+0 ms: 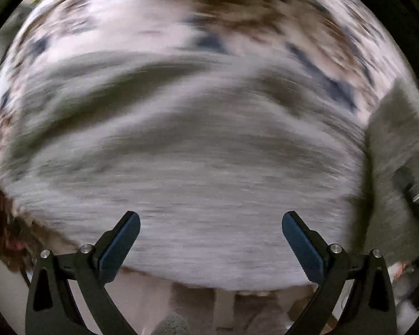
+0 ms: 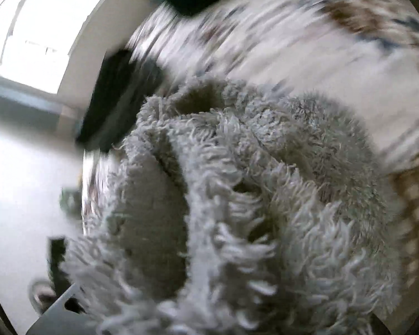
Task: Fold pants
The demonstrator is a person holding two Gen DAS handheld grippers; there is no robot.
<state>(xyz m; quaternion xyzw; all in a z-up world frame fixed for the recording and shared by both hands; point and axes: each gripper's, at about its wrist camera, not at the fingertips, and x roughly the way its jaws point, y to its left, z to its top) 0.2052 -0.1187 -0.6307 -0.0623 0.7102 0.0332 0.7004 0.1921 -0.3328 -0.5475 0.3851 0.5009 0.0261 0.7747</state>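
The grey fluffy pants (image 1: 198,167) lie spread under my left gripper (image 1: 211,217), smeared by motion blur. That gripper is open, its dark fingers (image 1: 120,243) wide apart above the fabric with nothing between them. In the right wrist view a bunched fold of the same pants (image 2: 237,195) fills the frame right in front of the lens. It stays sharp while the background streaks. The fold hides the right gripper's fingers, which appear shut on it. At the right edge of the left wrist view a raised flap of the pants (image 1: 396,145) hangs.
The pants rest on a white bedcover with brown and blue flowers (image 1: 237,14) (image 2: 293,28). A black object (image 2: 117,97) lies at the bed's edge, with a bright window (image 2: 42,28) beyond. Brown-and-white checked fabric (image 2: 416,209) shows at the right.
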